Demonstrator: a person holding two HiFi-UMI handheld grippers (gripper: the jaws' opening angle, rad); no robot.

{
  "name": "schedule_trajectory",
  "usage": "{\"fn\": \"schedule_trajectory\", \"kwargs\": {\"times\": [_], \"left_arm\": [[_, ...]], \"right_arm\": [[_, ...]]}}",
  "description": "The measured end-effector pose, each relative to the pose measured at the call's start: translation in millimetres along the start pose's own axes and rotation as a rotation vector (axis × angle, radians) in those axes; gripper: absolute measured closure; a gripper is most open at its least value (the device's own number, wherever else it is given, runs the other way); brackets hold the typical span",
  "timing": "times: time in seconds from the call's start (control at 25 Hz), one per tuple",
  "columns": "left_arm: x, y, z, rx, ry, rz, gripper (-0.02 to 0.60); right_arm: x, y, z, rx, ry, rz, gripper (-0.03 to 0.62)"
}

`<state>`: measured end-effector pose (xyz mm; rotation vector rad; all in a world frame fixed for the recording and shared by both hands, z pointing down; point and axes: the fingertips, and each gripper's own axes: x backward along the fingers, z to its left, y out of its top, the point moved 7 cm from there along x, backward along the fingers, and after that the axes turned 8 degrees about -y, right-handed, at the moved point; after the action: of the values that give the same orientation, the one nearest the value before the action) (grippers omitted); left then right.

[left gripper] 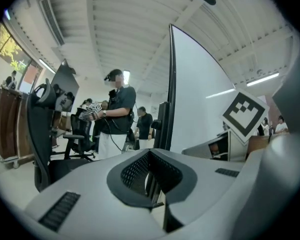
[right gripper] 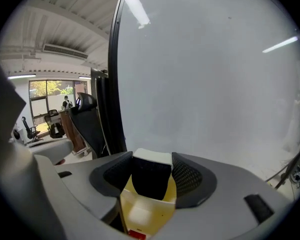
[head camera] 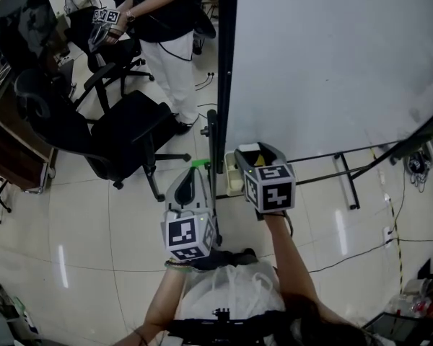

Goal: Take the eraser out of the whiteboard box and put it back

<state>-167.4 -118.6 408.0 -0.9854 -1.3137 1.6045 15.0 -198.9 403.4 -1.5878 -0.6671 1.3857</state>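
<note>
Right gripper view: box behind clamped eraser

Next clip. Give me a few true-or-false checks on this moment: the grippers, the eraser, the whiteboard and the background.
1. The right gripper is shut on the eraser. True.
2. The left gripper holds the eraser. False: the left gripper has nothing between its jaws.
3. The whiteboard is covered in writing. False: the whiteboard shows no writing.
4. A person stands beyond the black office chair. True.
5. An open cream box sits just below the eraser. True.
</note>
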Motion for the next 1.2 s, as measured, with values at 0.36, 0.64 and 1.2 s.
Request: {"fn": "schedule_trajectory", "kwargs": {"times": [0.36, 0.64, 1.2], "left_arm": [[7, 3, -22, 0.021, -0.043, -0.117, 0.578], [15, 7, -46, 0.175, -0.069, -0.169, 0.578], [23, 14, -80, -0.008, 0.008, -0.184, 0.578]], "right_arm": [[69, 15, -14, -0.016, 0.045, -0.141, 0.344], [103, -6, -23, 0.018, 0.097, -0.177, 0.345], [107, -5, -34, 0.041, 0.162, -0.201, 0.345]]}}
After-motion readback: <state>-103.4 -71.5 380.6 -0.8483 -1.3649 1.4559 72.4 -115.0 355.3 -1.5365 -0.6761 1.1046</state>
